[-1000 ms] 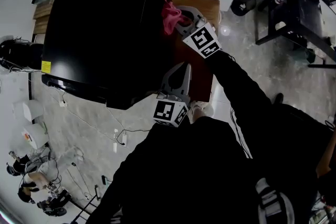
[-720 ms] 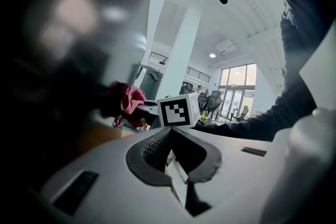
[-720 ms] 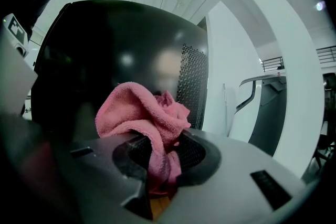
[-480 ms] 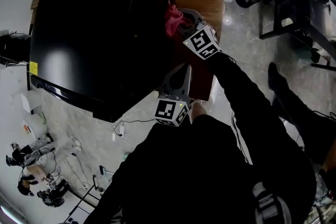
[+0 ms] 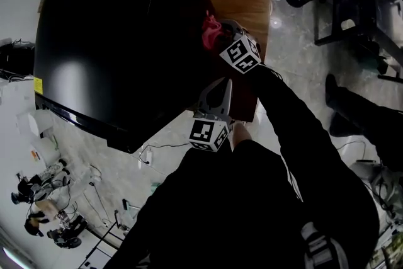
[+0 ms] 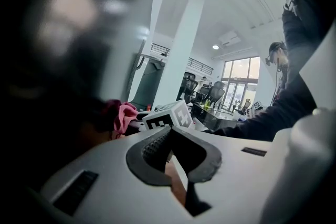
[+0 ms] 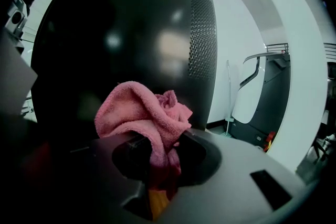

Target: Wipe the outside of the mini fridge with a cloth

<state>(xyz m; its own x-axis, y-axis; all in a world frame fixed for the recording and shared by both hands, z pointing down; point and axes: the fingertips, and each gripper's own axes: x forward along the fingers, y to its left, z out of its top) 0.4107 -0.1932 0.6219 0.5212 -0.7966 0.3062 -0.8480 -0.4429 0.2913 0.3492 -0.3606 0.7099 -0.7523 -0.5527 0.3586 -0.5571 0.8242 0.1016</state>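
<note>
Pressing pink cloth [image 5: 210,28] on the mini fridge [image 5: 107,41] side above the table [image 5: 242,3], right gripper [image 5: 220,29] fingers clamp it, slightly nearer the table's front edge vs 1 s ago. Left gripper [image 5: 222,82] fingers closed, empty, position unchanged.

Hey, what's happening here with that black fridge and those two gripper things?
A person holding a gripper in each hand is wiping down the black mini fridge. The right gripper is shut on a bunched pink cloth, which is held right at the fridge's side panel. The left gripper is shut with nothing between its fingers and hangs idle, nearer the person's body.
</note>
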